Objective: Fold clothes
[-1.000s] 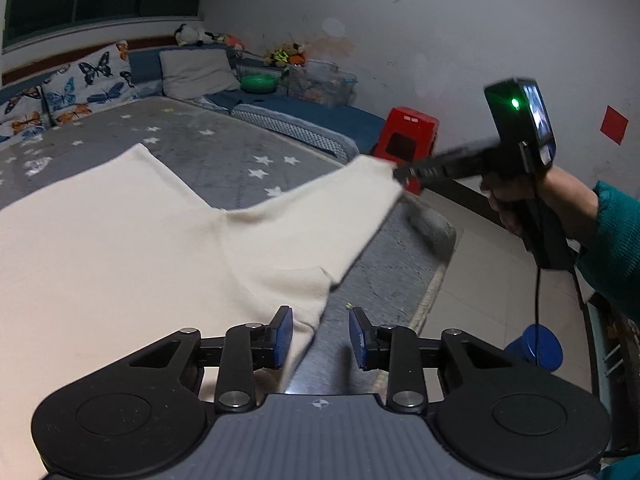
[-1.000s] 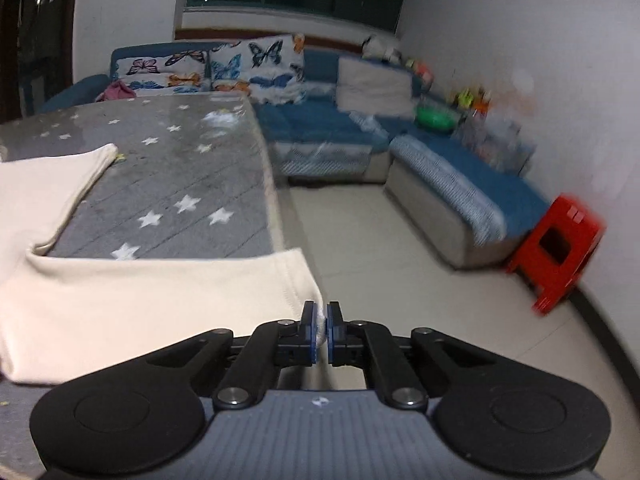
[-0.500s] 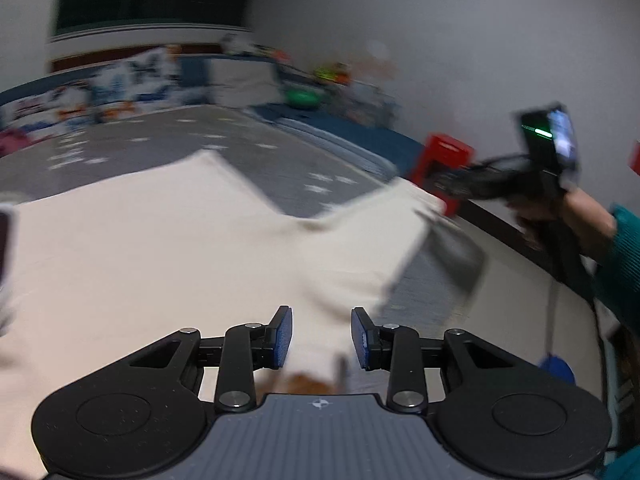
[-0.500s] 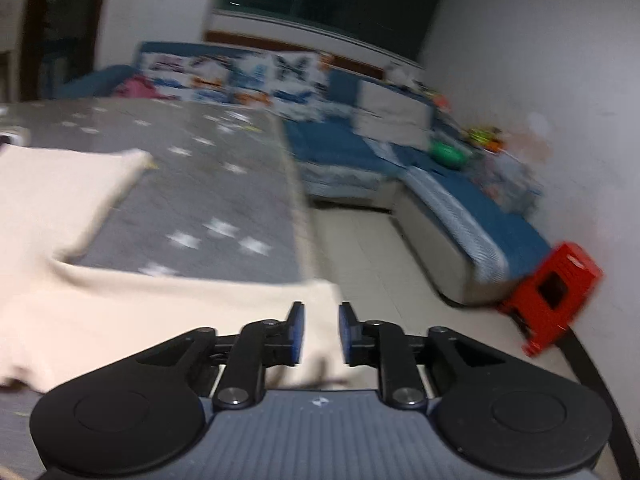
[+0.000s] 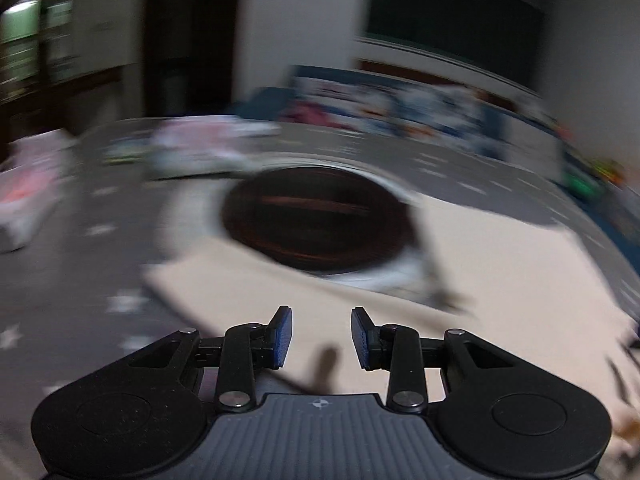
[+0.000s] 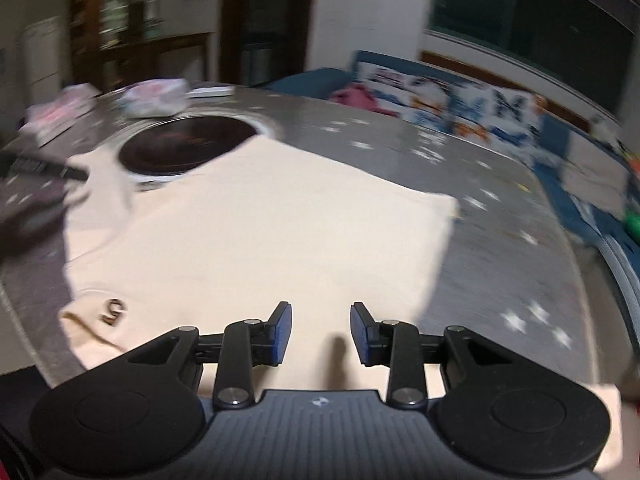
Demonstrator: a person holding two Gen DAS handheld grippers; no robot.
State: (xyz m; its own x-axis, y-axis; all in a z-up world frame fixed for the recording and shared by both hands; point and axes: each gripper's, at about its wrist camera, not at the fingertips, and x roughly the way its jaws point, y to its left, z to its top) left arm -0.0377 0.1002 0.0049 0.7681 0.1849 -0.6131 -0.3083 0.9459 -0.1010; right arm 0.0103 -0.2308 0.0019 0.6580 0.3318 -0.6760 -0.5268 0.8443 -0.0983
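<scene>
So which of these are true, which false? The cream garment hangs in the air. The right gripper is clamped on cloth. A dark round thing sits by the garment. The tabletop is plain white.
1. The cream garment hangs in the air: false, it lies spread on the table.
2. The right gripper is clamped on cloth: false, its jaws have just been opening, nothing between them.
3. A dark round thing sits by the garment: true.
4. The tabletop is plain white: false, grey with white stars.
</scene>
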